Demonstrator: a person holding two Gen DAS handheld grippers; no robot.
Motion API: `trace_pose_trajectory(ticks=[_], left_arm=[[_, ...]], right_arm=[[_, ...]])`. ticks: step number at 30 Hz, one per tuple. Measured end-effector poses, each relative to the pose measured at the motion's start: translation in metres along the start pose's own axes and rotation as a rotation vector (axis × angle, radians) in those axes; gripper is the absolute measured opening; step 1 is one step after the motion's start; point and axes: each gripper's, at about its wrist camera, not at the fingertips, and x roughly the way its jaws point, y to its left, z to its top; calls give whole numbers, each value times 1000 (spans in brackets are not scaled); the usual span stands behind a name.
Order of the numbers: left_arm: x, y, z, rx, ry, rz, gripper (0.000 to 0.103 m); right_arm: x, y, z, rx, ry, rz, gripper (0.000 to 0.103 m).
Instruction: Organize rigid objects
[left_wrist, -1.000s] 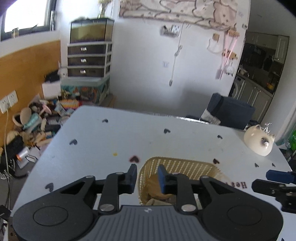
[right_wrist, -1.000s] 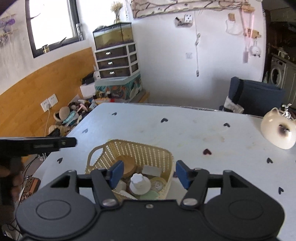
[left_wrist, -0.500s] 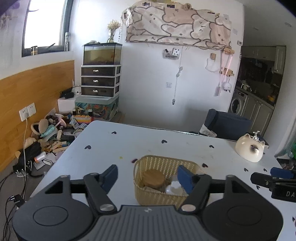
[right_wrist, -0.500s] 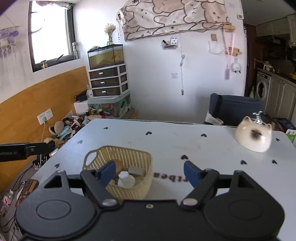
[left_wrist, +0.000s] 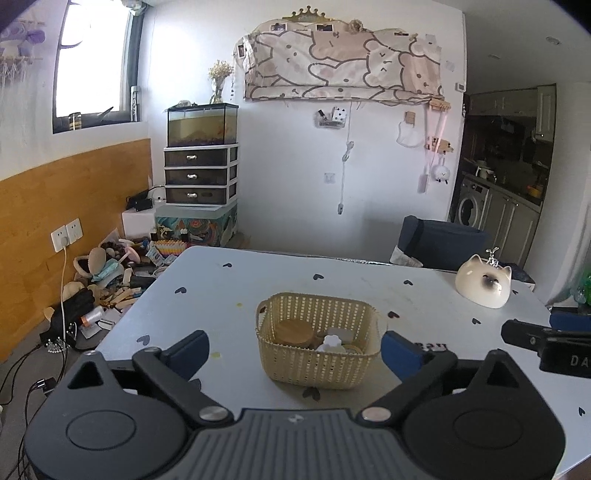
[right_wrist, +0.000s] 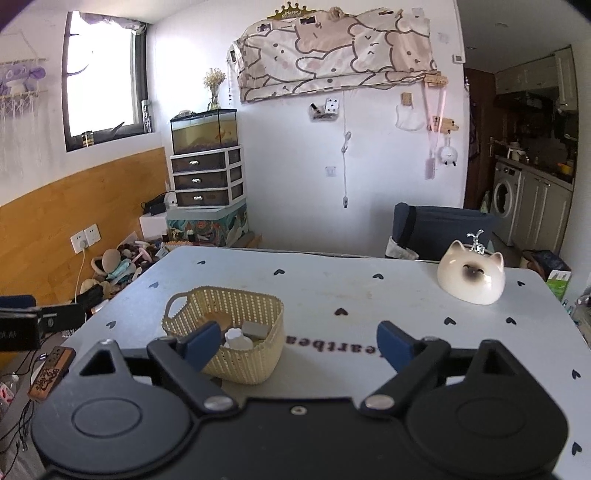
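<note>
A pale yellow woven basket (left_wrist: 314, 363) stands on the white table (left_wrist: 229, 295). It holds a round wooden lid (left_wrist: 294, 332), a white knobbed piece (left_wrist: 330, 341) and other small items. My left gripper (left_wrist: 291, 352) is open and empty, held back above the near side of the basket. In the right wrist view the basket (right_wrist: 243, 363) sits left of centre. My right gripper (right_wrist: 293, 341) is open and empty, to the basket's right and above the table.
A white ceramic cat-face jar (left_wrist: 482, 286) stands at the far right of the table, also seen in the right wrist view (right_wrist: 471, 280). A dark blue chair (left_wrist: 439, 245) is behind the table. Clutter covers the floor (left_wrist: 107, 280) at the left.
Both grippers have drawn back and up from the basket, which now looks smaller and farther. The left gripper's jaws have opened wide; the right ones also stand wider.
</note>
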Motion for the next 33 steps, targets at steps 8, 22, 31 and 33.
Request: trace_pose_trajectory(ticks=[8,22,31,33], left_arm=[[-11,-6,-3,8,-23,62,103],[-11,-13,-5,37,-24,71,103],[-10,-14,-6,41,-19,50,103],[-9,-14,-6,42,-17,46,103]], right_arm=[[-13,-2,-6,-2,-17,-14,92],[-31,-12,-7,17,-36,-66,103],[-30,-13,-8,23,-27,-88,103],[-30,-13,-9,25,-28,-94,103]])
